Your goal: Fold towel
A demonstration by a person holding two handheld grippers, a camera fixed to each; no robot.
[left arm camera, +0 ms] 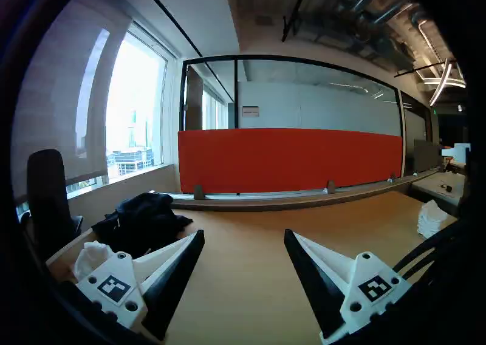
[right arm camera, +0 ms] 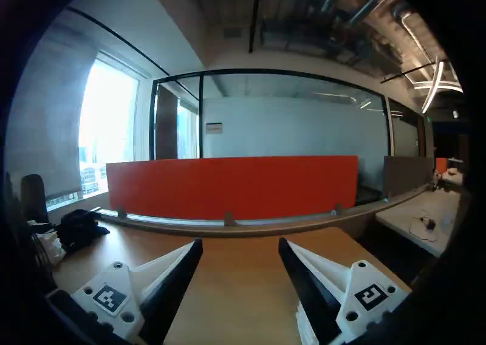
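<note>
Hovering over the desk (left arm camera: 243,284), left gripper (left arm camera: 243,232) spread wide, empty; right gripper (right arm camera: 240,240) likewise released; dark cloth (left arm camera: 143,220) at ten o'clock, red divider (left arm camera: 291,160) at twelve

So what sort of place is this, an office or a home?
Probably an office: a long light wooden desk backed by a red divider panel, with a glass-walled room behind.

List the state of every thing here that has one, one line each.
left gripper: open, holding nothing.
right gripper: open, holding nothing.
white cloth: bunched up on the desk, not folded.
dark garment: heaped on the desk.
orange divider: upright.
ceiling light: lit.
</note>
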